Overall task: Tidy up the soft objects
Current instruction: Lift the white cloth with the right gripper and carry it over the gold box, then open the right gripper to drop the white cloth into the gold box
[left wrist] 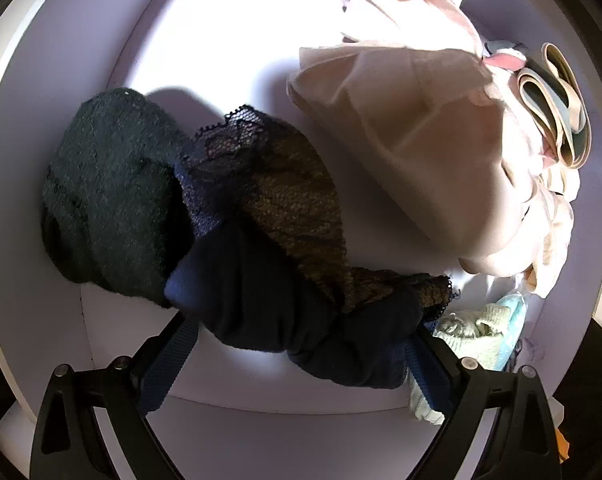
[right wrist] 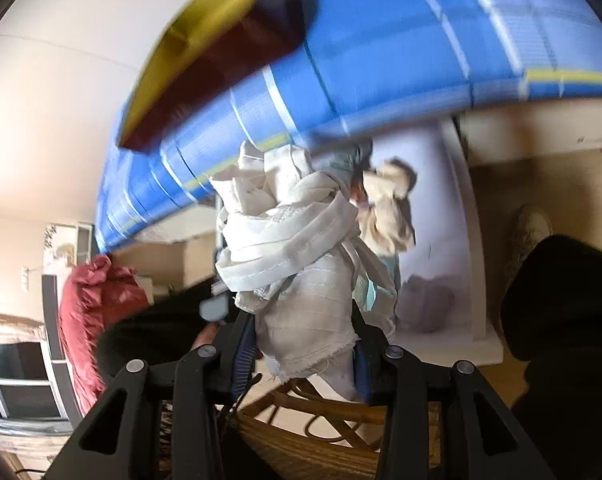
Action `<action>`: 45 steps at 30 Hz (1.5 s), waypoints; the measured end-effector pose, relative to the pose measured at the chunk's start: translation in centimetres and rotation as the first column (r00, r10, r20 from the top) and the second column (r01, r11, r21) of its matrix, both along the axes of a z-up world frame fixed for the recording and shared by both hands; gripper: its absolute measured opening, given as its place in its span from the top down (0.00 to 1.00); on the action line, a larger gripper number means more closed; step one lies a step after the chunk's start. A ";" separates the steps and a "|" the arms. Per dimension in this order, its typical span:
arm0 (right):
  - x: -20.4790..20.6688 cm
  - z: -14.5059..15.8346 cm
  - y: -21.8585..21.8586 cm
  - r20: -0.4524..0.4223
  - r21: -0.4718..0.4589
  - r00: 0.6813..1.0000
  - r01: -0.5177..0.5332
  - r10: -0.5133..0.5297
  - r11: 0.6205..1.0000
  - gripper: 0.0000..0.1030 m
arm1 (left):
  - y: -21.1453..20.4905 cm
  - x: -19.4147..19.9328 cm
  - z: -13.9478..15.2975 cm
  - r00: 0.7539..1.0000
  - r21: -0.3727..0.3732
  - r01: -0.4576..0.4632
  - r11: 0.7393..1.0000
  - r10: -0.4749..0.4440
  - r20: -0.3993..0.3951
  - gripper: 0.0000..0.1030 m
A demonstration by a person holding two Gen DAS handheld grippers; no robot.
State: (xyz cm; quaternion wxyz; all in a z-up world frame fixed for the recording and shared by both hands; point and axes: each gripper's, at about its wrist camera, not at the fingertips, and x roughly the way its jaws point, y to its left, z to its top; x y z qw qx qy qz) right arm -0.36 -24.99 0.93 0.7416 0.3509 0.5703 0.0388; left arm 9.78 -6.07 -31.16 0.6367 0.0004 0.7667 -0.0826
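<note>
In the left wrist view my left gripper (left wrist: 301,332) points down over a white surface (left wrist: 205,48). Its fingers stand wide apart, pressed on a dark navy bundle (left wrist: 285,320) with black lace and brown mesh (left wrist: 297,208). A dark green knit piece (left wrist: 113,196) lies against the bundle's left side. In the right wrist view my right gripper (right wrist: 301,340) is shut on a crumpled cream-white cloth (right wrist: 297,248) with stitched bands, held high in the air. Its frayed edge hangs between the fingers.
A pile of pink and cream garments (left wrist: 413,152), a rolled band (left wrist: 557,112) and a pale green knit (left wrist: 473,332) lie on the white surface. A blue checked cover (right wrist: 381,40), a red cloth (right wrist: 89,312), a wicker chair (right wrist: 329,412) and a person's dark leg (right wrist: 561,300) are around.
</note>
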 end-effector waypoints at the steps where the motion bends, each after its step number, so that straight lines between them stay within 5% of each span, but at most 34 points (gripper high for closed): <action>1: 0.1 0.7 -0.2 0.011 -0.001 1.000 0.007 -0.007 1.000 0.60 | -0.3 0.0 -0.1 1.000 0.002 0.001 1.000 -0.001 -0.002 0.04; 8: 3.3 6.9 -2.1 0.132 -0.045 0.991 0.039 -0.033 0.998 0.59 | 0.5 -0.7 -0.9 1.000 0.015 0.015 1.000 -0.014 -0.018 0.03; 15: 10.8 11.1 -2.8 0.188 -0.162 0.982 0.041 -0.009 0.986 0.59 | 0.1 -1.1 -1.6 0.999 0.037 0.031 0.999 -0.030 -0.022 0.02; 28: 24.6 7.5 -2.8 0.093 -0.358 0.994 0.090 -0.060 0.930 0.59 | -0.8 -1.0 -2.2 0.999 0.046 0.033 0.998 -0.032 -0.024 0.01; 45: 31.3 5.3 -2.1 0.017 -0.600 0.993 0.100 -0.113 0.793 0.57 | -1.2 -1.1 -2.8 0.999 0.046 0.038 0.998 -0.037 -0.028 0.01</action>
